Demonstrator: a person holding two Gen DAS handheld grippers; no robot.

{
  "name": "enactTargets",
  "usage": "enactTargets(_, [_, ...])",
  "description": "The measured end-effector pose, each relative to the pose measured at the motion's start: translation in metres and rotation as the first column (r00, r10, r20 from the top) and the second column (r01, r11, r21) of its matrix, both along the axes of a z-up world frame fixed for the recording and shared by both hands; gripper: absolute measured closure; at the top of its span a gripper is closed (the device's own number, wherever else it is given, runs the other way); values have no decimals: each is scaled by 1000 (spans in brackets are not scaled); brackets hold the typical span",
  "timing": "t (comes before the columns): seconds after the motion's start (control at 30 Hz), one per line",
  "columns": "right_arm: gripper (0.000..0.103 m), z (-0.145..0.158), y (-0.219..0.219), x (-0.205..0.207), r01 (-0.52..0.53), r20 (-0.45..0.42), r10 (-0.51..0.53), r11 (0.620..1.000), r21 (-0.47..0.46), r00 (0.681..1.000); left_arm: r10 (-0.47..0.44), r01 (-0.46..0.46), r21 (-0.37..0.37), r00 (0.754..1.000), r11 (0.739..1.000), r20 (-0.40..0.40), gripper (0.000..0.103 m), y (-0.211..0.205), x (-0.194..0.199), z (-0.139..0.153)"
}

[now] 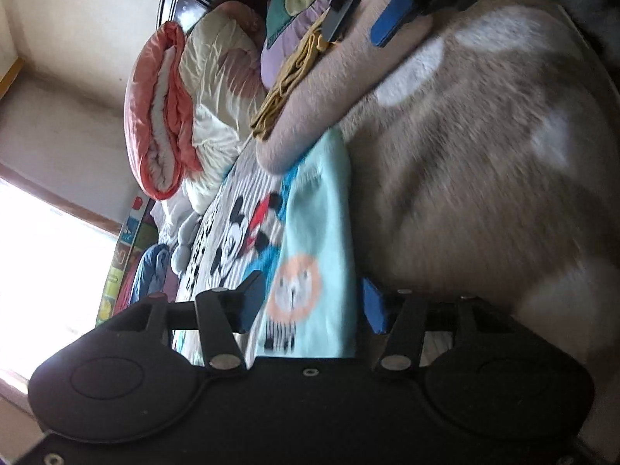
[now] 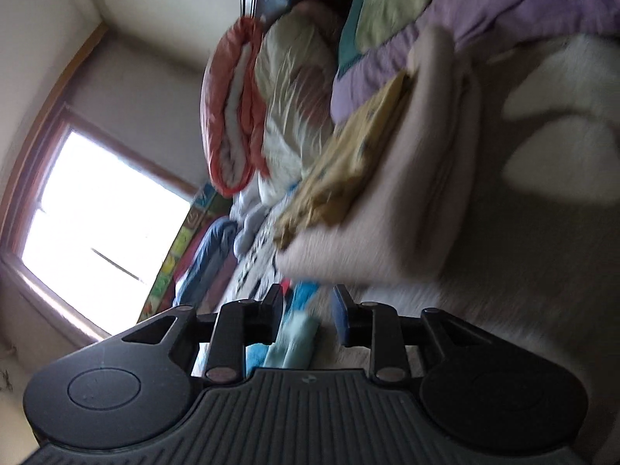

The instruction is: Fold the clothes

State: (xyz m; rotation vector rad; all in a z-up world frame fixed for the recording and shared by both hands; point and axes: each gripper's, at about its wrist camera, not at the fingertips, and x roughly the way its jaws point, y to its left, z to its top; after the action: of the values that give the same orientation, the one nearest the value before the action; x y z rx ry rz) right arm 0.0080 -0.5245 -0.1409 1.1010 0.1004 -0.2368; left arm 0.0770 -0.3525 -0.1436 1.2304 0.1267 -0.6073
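Motion blur softens both views. Your left tool (image 1: 310, 306) has its fingers apart, gripping nothing, over the mint lion-print garment (image 1: 317, 240) on the bed (image 1: 228, 224). Your right tool (image 2: 308, 310) is also spread and empty. At 12 o'clock from the garment sits a pink folded piece (image 1: 321, 89), with a mustard one (image 1: 286, 81) beyond it.

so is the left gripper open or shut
Open. In the left wrist view the left gripper has its two blue-padded fingers wide apart, with the mint lion garment showing in the gap, ungripped.
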Motion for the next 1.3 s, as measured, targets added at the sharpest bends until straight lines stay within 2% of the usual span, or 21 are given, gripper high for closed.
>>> enactTargets(0.13, [73,-4,-13,-5,15,7,-15,1000,15,1000,-9,9,6,1000,1000,4,56,-21,8,-1])
enactTargets(0.3, [73,-7,-22,-8,16,20,-16,1000,14,1000,15,-15,-4,1000,1000,-14,57,-46,24,-1])
enactTargets(0.37, [74,-7,-20,-9,15,15,-15,1000,-10,1000,25,-25,-9,999,1000,-21,65,-56,31,-1])
enactTargets(0.43, [74,-7,-20,-10,12,16,-12,1000,-28,1000,42,-44,-30,998,999,-53,94,-61,39,0])
enactTargets(0.57, [70,-3,-12,-13,0,31,2,996,-85,1000,80,-106,-172,985,979,-154,98,-47,51,21])
enactTargets(0.63, [70,4,-6,-19,16,70,-7,992,-129,998,99,-163,-265,966,950,-239,98,-32,62,46])
enactTargets(0.73, [66,12,-2,-30,61,124,-42,986,-155,991,87,-234,-386,928,892,-362,98,-2,80,89])
enactTargets(0.77, [65,13,0,-29,51,130,-31,987,-154,991,81,-261,-420,913,869,-400,98,9,87,103])
enactTargets(0.87, [65,25,30,-15,-74,96,103,962,-261,990,50,-333,-510,870,793,-491,98,47,103,141])
enactTargets(0.93, [62,37,65,0,-218,71,261,902,-373,963,33,-376,-555,848,742,-529,99,74,111,163])
enactTargets(1.0, [56,44,101,15,-339,11,387,821,-459,922,15,-398,-595,839,699,-544,99,100,113,176])
enactTargets(1.1, [56,50,156,37,-488,-120,514,677,-551,849,5,-429,-639,832,638,-554,99,136,114,192])
enactTargets(1.2, [55,47,190,51,-568,-197,567,608,-554,800,19,-465,-667,828,582,-560,99,167,115,200])
enactTargets(1.3, [53,45,222,56,-616,-246,597,558,-556,763,13,-492,-700,822,518,-569,99,196,118,207])
